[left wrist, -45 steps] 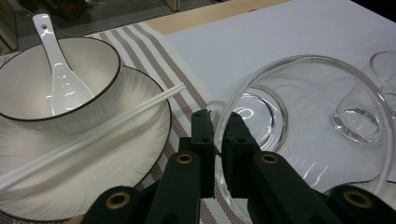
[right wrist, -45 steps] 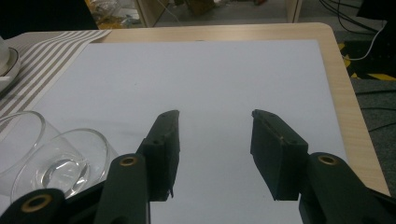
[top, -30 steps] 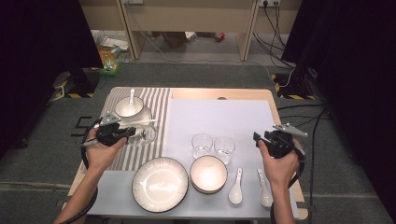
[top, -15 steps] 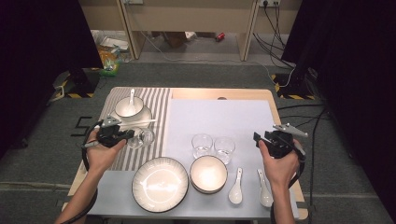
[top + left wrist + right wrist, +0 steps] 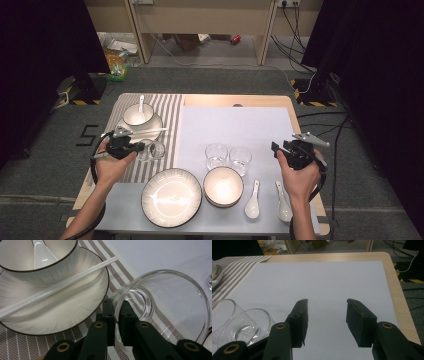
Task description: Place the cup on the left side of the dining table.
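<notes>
A light wooden table (image 5: 300,105) carries a pale grey mat (image 5: 235,125) and, at left, a brown-and-white striped placemat (image 5: 172,107); grey carpet lies around it. Along the near edge sit a wide dark-rimmed white plate (image 5: 171,197), a white bowl (image 5: 223,185) and two white ceramic spoons (image 5: 252,201). The left gripper (image 5: 142,147) is pinching the rim of a tilted clear drinking glass (image 5: 165,305) over the striped placemat, just beside a white saucer (image 5: 75,302). The right gripper (image 5: 327,322) hovers spread and empty over open mat, near the table's right edge.
</notes>
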`<state>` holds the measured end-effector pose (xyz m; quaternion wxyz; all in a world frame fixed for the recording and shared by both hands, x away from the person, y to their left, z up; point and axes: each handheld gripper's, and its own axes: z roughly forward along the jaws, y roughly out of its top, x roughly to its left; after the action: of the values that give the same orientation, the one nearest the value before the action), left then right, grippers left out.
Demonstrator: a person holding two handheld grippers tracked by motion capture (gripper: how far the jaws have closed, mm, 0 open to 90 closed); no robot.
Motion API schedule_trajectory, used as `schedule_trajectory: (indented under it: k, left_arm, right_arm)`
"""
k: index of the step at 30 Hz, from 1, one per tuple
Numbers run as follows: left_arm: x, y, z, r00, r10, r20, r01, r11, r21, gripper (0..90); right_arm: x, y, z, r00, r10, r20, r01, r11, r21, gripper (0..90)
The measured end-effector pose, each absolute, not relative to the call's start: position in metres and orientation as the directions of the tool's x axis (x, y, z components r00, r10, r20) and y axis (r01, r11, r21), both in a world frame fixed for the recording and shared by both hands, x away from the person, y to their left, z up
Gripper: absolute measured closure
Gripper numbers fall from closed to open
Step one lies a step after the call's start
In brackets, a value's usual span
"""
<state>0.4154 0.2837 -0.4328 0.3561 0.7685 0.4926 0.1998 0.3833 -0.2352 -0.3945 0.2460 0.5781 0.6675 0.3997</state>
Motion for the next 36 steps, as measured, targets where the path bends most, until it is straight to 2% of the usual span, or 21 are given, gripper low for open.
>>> schedule_trajectory:
  k: [36]
  left_arm:
    - [0.437,0.272,-0.436,0.411,0.908,-0.075,0.62,-0.218,0.754,81.9]
  right_arm:
    - [0.383,-0.235,-0.395,-0.211,0.968,0.134,0.574,0.012,0.819,52.6]
